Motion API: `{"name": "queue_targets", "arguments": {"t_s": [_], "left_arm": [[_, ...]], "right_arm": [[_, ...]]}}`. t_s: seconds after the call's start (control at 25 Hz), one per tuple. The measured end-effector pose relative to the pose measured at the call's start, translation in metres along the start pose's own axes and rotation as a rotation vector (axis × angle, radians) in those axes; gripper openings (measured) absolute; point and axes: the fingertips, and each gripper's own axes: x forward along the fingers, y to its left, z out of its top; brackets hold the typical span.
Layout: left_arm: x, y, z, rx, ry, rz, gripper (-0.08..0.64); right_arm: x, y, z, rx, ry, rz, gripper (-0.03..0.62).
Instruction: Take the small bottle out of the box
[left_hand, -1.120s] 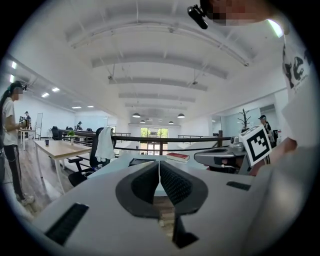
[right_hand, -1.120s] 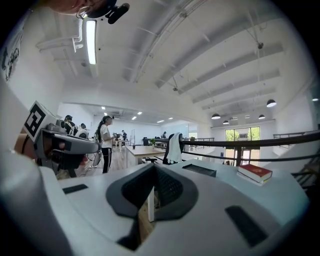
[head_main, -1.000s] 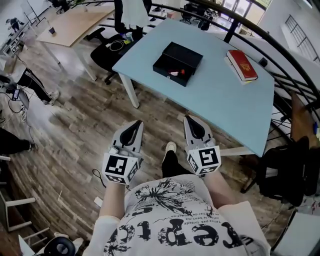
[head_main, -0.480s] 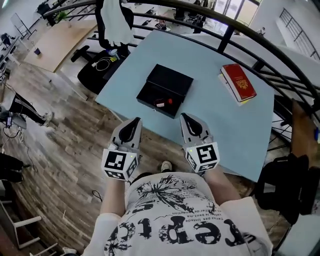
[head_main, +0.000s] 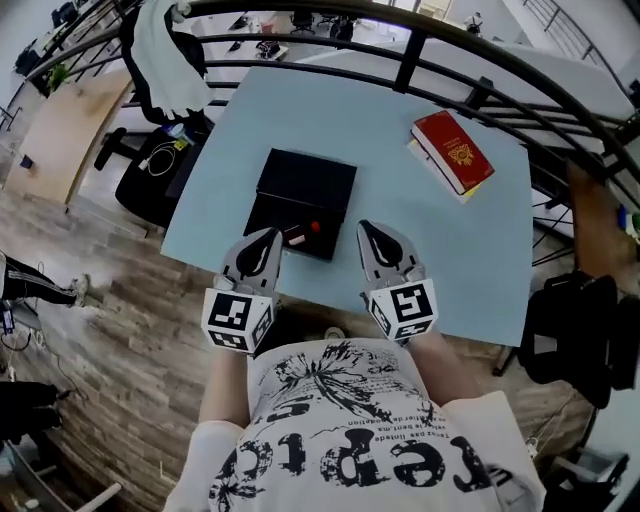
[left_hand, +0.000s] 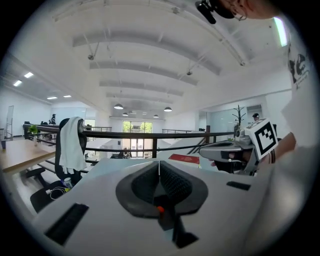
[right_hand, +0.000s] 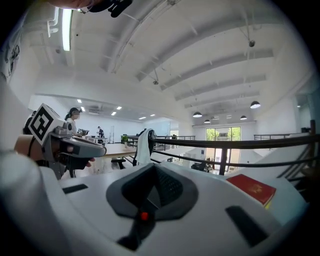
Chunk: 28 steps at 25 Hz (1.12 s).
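1. Left gripper: my jaws are together, with nothing between them. In the head view the tip lies over the near left edge of the box. Whether it touches the box cannot be told.

2. Right gripper: my jaws are likewise together and empty. The tip sits just beside the near right corner of the box, apart from it.

3. Small bottle: it lies on its side inside the box, in the near part, with its red cap toward the right wall of the box. It is between my two gripper tips and touches neither.

4. Box: black, open, resting on the light blue surface near its near edge.

5. Red book: flat on the surface, to the far right of the box and well apart from it.

6. Black railing: it runs beyond the box, past the far edge of the surface.

7. Chair: it stands to the far left of the box, off the surface, with a white cloth draped over its back.
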Motion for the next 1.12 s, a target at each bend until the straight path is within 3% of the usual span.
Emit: {"name": "queue_targets", "arguments": {"t_s": [0.4, 0.72, 0.92, 1.12], "left_arm": [[0.085, 0.044, -0.025, 0.067, 0.182, -0.265, 0.023], [0.111, 0.036, -0.126, 0.157, 0.555, -0.522, 0.028], [0.123, 0.023, -0.18, 0.211, 0.722, -0.608, 0.114], [0.129, 0.015, -0.218, 0.295, 0.833, -0.64, 0.22]], "right_arm": [[0.047, -0.03, 0.0, 0.071, 0.019, -0.273, 0.011], [0.055, -0.021, -0.031, 0.133, 0.098, -0.402, 0.011], [0.046, -0.022, -0.046, 0.152, 0.127, -0.457, 0.011], [0.034, -0.03, -0.059, 0.168, 0.154, -0.5, 0.011]]}}
